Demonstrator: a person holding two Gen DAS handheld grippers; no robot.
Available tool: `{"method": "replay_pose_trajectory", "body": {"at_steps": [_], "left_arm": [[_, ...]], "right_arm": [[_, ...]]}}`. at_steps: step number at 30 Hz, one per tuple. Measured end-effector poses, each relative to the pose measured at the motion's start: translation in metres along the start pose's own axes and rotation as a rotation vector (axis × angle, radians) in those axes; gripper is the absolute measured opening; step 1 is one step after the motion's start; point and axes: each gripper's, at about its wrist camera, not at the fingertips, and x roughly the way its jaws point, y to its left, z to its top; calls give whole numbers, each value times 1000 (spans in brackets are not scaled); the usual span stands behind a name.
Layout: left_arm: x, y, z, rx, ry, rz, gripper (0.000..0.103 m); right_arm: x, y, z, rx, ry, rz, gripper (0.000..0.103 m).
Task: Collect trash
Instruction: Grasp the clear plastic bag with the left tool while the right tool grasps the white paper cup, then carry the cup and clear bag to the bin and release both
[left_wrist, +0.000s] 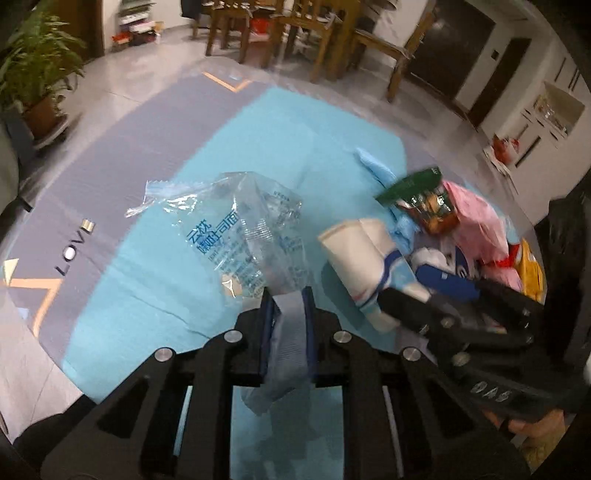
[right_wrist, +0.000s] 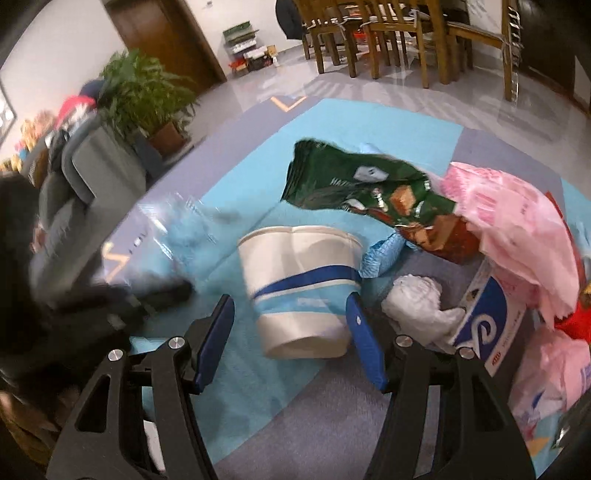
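Observation:
My left gripper (left_wrist: 287, 295) is shut on a clear plastic wrapper (left_wrist: 243, 229) with blue print, held above the light blue sheet (left_wrist: 155, 280). My right gripper (right_wrist: 290, 312) is open, its blue pads on either side of a crushed white paper cup (right_wrist: 301, 280) with blue stripes that lies on its side; the pads stand apart from it. The cup also shows in the left wrist view (left_wrist: 360, 258), with my right gripper (left_wrist: 436, 295) beside it. A green snack bag (right_wrist: 365, 188), pink plastic bags (right_wrist: 517, 229), a white crumpled tissue (right_wrist: 417, 299) and a blue-and-white box (right_wrist: 487, 317) lie piled at the right.
The sheet lies on a grey-purple mat (left_wrist: 110, 173) on a tiled floor. Wooden chairs and a table (right_wrist: 388, 33) stand at the back. A potted plant (right_wrist: 147, 99) and a grey chair (right_wrist: 92, 173) are at the left. A black bag (left_wrist: 569, 258) is at the right edge.

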Motion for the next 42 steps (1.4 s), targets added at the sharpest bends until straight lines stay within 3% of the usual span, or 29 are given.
{"method": "replay_pose_trajectory", "body": {"at_steps": [6, 8, 11, 17, 21, 24, 33, 42], "left_arm": [[10, 6, 4, -33, 45, -7, 17], [12, 2, 7, -28, 47, -12, 18], [14, 1, 9, -25, 47, -19, 18], [3, -4, 4, 4, 12, -77, 18], [-13, -15, 1, 47, -30, -132, 18], [-31, -30, -2, 95, -65, -187, 18], [-77, -107, -11, 283, -123, -348, 18], [-85, -198, -17, 435, -124, -542, 18]], "right_arm": [[14, 6, -2, -35, 30, -62, 62], [12, 3, -3, -27, 13, -63, 49], [4, -5, -2, 17, -17, -77, 48], [-41, -1, -12, 96, -78, 54, 48], [-96, 2, -34, 114, -178, 76, 48], [-129, -7, -50, 149, -252, 65, 48], [-220, -82, -95, 357, -483, -52, 48], [-277, -137, -144, 513, -633, -171, 48]]}}
